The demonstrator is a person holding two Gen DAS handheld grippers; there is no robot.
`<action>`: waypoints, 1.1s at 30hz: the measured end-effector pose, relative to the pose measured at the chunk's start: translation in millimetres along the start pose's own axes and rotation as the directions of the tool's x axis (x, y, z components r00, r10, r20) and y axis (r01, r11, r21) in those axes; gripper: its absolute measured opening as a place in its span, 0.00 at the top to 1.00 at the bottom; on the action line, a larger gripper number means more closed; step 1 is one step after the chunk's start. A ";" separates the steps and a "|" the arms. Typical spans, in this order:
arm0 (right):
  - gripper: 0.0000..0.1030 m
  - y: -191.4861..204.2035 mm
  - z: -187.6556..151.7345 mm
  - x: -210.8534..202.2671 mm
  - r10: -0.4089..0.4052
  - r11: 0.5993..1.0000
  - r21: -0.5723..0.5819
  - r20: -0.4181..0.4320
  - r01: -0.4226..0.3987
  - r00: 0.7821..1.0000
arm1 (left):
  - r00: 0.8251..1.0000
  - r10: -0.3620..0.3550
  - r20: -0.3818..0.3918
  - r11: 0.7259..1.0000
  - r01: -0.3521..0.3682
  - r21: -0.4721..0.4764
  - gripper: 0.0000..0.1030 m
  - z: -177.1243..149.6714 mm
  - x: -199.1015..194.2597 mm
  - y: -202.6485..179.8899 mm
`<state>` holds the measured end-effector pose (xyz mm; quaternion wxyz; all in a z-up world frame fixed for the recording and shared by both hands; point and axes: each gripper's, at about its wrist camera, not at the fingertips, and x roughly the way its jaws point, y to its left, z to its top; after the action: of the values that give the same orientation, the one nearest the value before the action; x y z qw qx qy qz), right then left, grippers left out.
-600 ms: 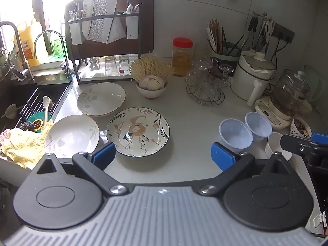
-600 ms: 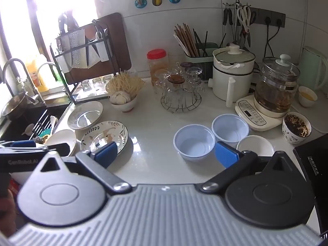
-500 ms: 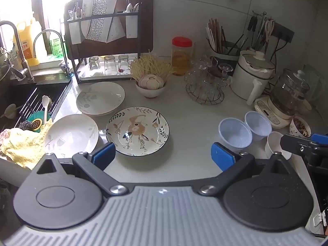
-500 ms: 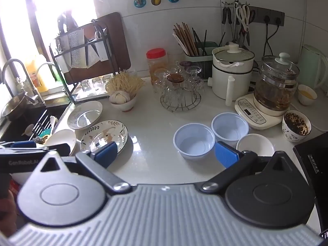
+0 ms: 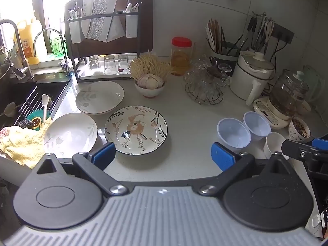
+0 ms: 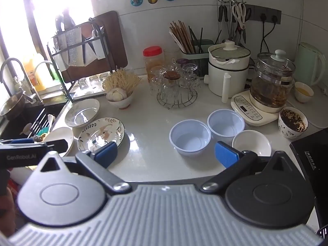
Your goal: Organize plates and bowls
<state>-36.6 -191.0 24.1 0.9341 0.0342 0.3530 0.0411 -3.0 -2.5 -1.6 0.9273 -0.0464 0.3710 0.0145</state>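
Three plates lie on the white counter by the sink: a flower-patterned plate (image 5: 136, 129) (image 6: 101, 134), a white plate (image 5: 99, 96) (image 6: 82, 112) behind it and a white plate (image 5: 70, 134) (image 6: 59, 138) at the sink's edge. To the right stand two pale blue bowls (image 5: 233, 132) (image 5: 256, 123) (image 6: 190, 137) (image 6: 225, 123) and a small white bowl (image 5: 273, 143) (image 6: 252, 142). My left gripper (image 5: 162, 156) hangs open above the counter's front, in front of the patterned plate. My right gripper (image 6: 166, 153) is open too, just in front of the blue bowls. Nothing is between either pair of fingers.
A dish rack (image 5: 108, 32) with glasses stands at the back left beside the sink (image 5: 30, 100). A bowl of garlic (image 5: 149, 84), a jar (image 5: 181, 56), a wire stand of glasses (image 5: 205, 84), a white pot (image 5: 251, 75), a glass kettle (image 5: 287, 96) and a bowl of tea leaves (image 6: 293, 122) line the back and right.
Both views have shifted only slightly; the grippers stay open and the plates and bowls lie where they were.
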 end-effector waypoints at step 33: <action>0.00 2.0 -3.6 -4.1 0.004 1.000 -0.001 0.009 -0.004 1.000 | 1.000 0.008 0.009 1.000 -0.008 0.016 0.02 -0.9 -3.6 -0.6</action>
<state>-42.1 -189.2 24.2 0.9356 0.0346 0.3488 0.0429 -6.2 -3.2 0.3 0.9292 -0.0372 0.3673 0.0152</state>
